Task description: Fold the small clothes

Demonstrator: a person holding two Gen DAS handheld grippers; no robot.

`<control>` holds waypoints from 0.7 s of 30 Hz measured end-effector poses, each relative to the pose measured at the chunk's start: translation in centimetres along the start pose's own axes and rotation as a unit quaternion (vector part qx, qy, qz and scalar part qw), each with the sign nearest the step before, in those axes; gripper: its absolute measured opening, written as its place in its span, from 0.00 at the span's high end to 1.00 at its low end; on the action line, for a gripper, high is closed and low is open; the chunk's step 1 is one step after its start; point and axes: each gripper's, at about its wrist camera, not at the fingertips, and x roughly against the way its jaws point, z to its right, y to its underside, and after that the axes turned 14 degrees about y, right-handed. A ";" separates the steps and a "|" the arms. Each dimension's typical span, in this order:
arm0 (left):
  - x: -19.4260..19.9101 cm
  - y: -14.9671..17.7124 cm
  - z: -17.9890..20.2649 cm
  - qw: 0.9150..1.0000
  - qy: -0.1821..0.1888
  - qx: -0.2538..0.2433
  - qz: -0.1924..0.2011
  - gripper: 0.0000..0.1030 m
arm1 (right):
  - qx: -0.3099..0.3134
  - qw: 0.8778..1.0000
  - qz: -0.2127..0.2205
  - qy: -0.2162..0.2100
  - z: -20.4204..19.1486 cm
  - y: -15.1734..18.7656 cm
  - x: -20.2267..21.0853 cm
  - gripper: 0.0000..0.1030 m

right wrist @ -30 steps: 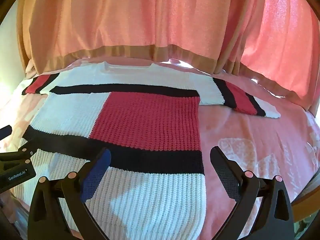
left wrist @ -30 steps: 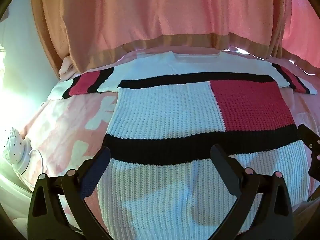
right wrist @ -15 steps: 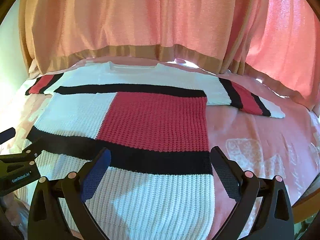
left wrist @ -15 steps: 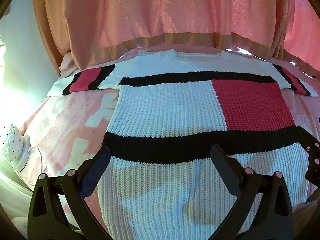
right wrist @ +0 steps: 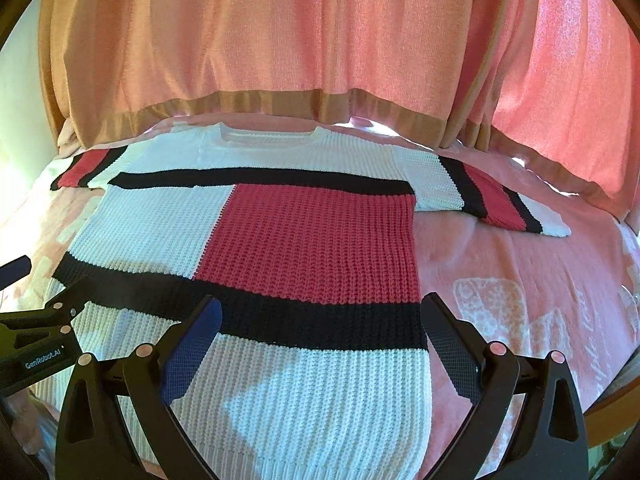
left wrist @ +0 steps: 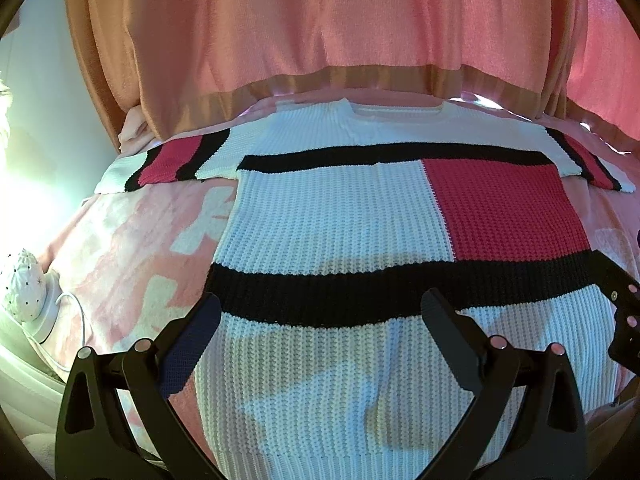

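A knitted short-sleeved sweater (left wrist: 340, 232) in white, black and red blocks lies flat and spread on a pink bedspread (left wrist: 120, 248), neck at the far side, hem near me. It also shows in the right wrist view (right wrist: 304, 240). My left gripper (left wrist: 320, 312) is open and empty above the lower left part of the sweater. My right gripper (right wrist: 320, 312) is open and empty above the lower right part. Each gripper shows at the edge of the other's view: the right one in the left wrist view (left wrist: 620, 320), the left one in the right wrist view (right wrist: 36, 344).
Orange-pink curtains (left wrist: 320, 32) hang right behind the bed's far edge. A white dotted lamp (left wrist: 24, 288) with a cord sits at the bed's left side. The bedspread (right wrist: 520, 300) lies bare to the right of the sweater. The bed's near right edge (right wrist: 612, 400) curves close.
Both grippers have drifted slightly: the sweater sits a little lower and farther right in each view. Both stay open; the sweater has not moved.
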 end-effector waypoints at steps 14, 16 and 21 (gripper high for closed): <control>-0.1 -0.1 0.1 1.000 0.000 -0.001 0.000 0.05 | -0.001 1.000 0.000 0.000 0.0 -0.1 0.0 0.05; -0.1 -0.1 0.1 1.000 0.000 0.000 0.000 0.05 | -0.001 1.000 -0.001 -0.001 0.0 -0.1 0.0 0.05; -0.1 -0.2 0.1 1.000 0.000 0.000 0.001 0.05 | -0.001 1.000 0.000 0.000 0.0 -0.1 0.0 0.05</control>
